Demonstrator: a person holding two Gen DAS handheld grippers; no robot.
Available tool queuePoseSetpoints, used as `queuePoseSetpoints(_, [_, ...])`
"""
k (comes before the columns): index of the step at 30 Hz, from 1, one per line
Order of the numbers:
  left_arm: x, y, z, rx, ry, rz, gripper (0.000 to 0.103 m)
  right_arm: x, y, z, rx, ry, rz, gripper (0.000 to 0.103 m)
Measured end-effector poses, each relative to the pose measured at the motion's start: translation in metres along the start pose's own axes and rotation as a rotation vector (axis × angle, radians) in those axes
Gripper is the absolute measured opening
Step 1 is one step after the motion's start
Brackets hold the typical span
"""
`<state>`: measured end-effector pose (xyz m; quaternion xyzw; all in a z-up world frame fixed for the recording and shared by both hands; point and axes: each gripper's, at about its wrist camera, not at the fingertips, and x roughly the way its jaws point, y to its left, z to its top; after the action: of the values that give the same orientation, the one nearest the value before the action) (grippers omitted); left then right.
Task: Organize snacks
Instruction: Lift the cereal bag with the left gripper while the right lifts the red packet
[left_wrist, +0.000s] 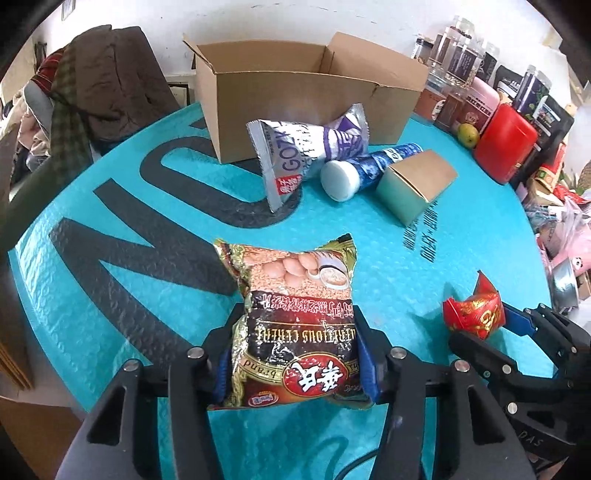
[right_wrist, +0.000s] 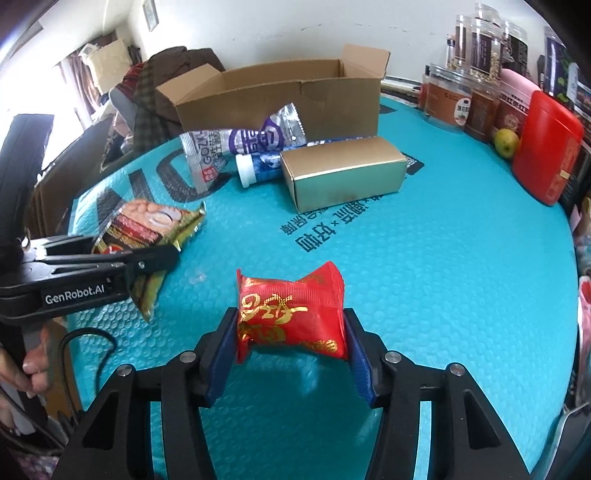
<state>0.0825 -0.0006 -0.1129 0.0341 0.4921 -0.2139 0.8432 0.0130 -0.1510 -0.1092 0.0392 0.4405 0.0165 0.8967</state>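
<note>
My left gripper (left_wrist: 295, 354) is shut on a brown and gold cereal packet (left_wrist: 295, 314), held above the teal mat; the packet also shows in the right wrist view (right_wrist: 147, 225). My right gripper (right_wrist: 290, 332) is shut on a red and gold snack packet (right_wrist: 291, 314), which shows in the left wrist view too (left_wrist: 472, 314). An open cardboard box (left_wrist: 295, 99) stands at the back of the table. In front of it lie a silver and purple packet (left_wrist: 306, 151), a blue tube with a white cap (left_wrist: 365, 166) and a gold carton (left_wrist: 417, 184).
The round table has a teal bubble mat (left_wrist: 147, 206). Jars, pouches and a red container (left_wrist: 506, 147) crowd the right rim, with a green fruit (left_wrist: 467, 134). A pile of clothes (left_wrist: 92, 85) lies beyond the left edge.
</note>
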Motion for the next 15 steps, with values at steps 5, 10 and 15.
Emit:
queuePoseSetpoints(5, [-0.009, -0.006, -0.010, 0.000, -0.006, -0.017, 0.051, -0.010, 0.004, -0.004, -0.007, -0.016, 0.010, 0.054])
queuePoseSetpoints(10, [-0.025, -0.012, -0.015, 0.004, -0.041, -0.012, 0.051, -0.022, 0.009, -0.011, -0.013, -0.035, 0.026, 0.054])
queuePoseSetpoints(15, [-0.047, -0.016, -0.019, 0.013, -0.088, -0.021, 0.051, -0.034, 0.012, -0.013, -0.021, -0.059, 0.057, 0.054])
